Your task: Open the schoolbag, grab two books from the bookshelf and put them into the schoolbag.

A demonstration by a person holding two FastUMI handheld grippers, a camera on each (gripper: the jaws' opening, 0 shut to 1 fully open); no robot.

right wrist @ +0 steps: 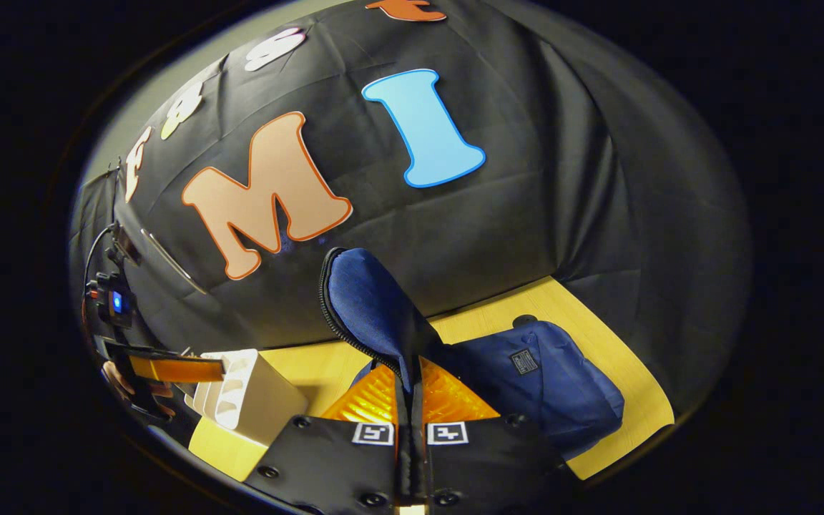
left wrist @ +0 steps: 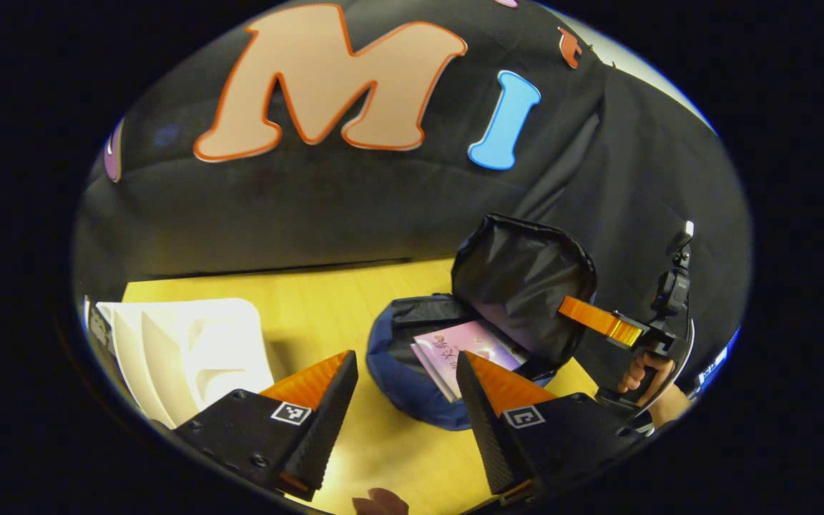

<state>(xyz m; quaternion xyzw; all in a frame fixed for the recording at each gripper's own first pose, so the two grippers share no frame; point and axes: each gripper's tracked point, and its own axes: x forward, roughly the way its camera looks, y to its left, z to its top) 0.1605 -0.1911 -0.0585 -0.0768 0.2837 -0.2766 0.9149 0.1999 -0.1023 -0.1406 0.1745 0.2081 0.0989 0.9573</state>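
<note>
- Left gripper (left wrist: 406, 390): jaws wide apart, empty, above the yellow worktop (left wrist: 297, 300).
- Right gripper (right wrist: 410, 390): jaws pinched on the flap (right wrist: 365, 304) of the blue schoolbag (right wrist: 555, 386), holding it upright.
- Books (left wrist: 466, 350) lying inside the open schoolbag, mid-worktop.
- White bookshelf (left wrist: 183, 350) at left, near edge.
</note>
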